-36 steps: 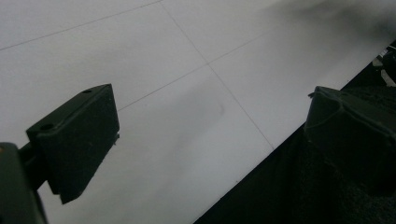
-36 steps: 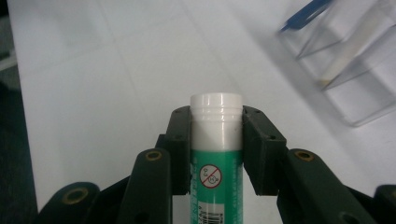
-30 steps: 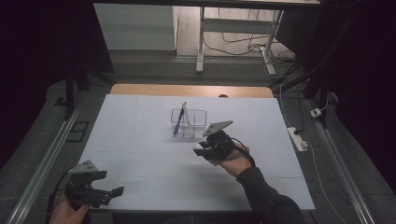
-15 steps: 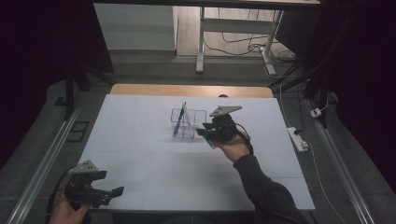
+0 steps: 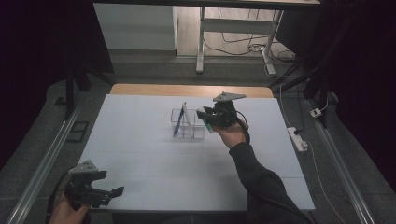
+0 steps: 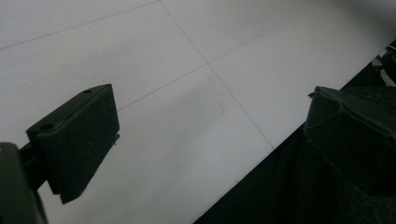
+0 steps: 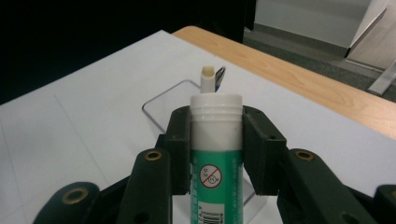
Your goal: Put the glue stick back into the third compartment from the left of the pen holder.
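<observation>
Glue stick (image 7: 216,163) clamped upright between the right gripper's (image 5: 211,120) jaws.
Both pads press its sides (white cap poking above them); just beyond the claw stands the clear holder (image 5: 189,125) with a pen (image 5: 180,119). Left gripper (image 6: 210,126) gapes wide, empty.

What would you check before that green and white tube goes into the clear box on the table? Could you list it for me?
1. Grip on the green and white tube: the right gripper has both jaws pressed on its sides. Ok.
2. Tube position: in the high view it sits at the clear box's right end; whether it is over the opening, cannot tell.
3. Room in the box: a pen leans in the left part; the right part looks free. Ok.
4. Box upright on the white table. Ok.
5. Left gripper: open, at the near left corner, away from the box. Ok.
6. Tube cap tight: cannot tell.
</observation>
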